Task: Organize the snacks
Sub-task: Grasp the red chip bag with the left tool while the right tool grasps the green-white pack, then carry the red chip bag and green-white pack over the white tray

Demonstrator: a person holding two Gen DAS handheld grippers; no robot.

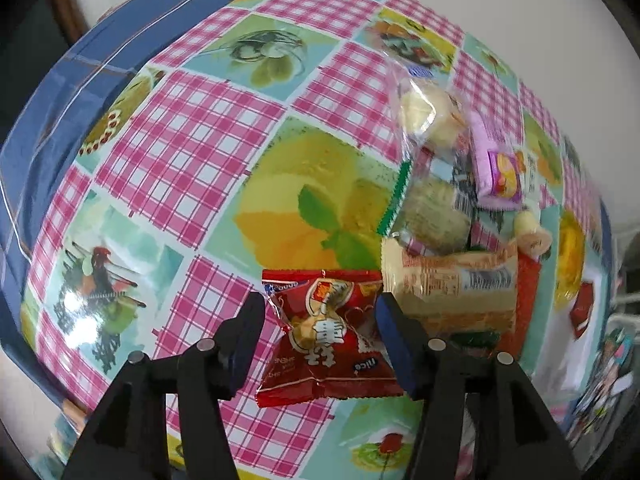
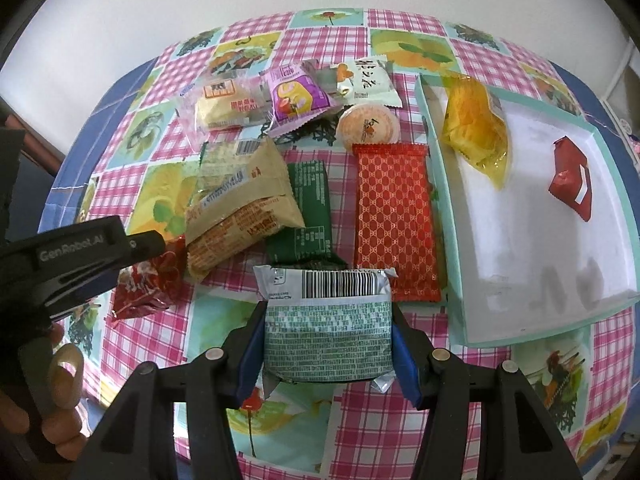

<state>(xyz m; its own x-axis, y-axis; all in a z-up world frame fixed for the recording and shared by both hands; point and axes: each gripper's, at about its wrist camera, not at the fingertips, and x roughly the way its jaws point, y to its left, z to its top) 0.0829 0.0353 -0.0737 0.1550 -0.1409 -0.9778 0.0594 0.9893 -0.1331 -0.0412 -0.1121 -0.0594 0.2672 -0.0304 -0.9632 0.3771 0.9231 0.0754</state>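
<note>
Lying between the open left claw (image 1: 320, 340): red snack packet (image 1: 326, 340).

A round table (image 2: 400, 32) covered in a glossy pink-check and fruit-print oilcloth carries a loose cluster of wrapped snacks: a long red foil packet (image 2: 394, 224), a dark green packet (image 2: 308, 216), a tan paper-look packet (image 2: 244, 208), a purple packet (image 2: 294, 102) and a round orange-lidded cup (image 2: 368, 126). A shallow white tray with a mint rim (image 2: 452, 248) sits just beside the red foil packet.
</note>
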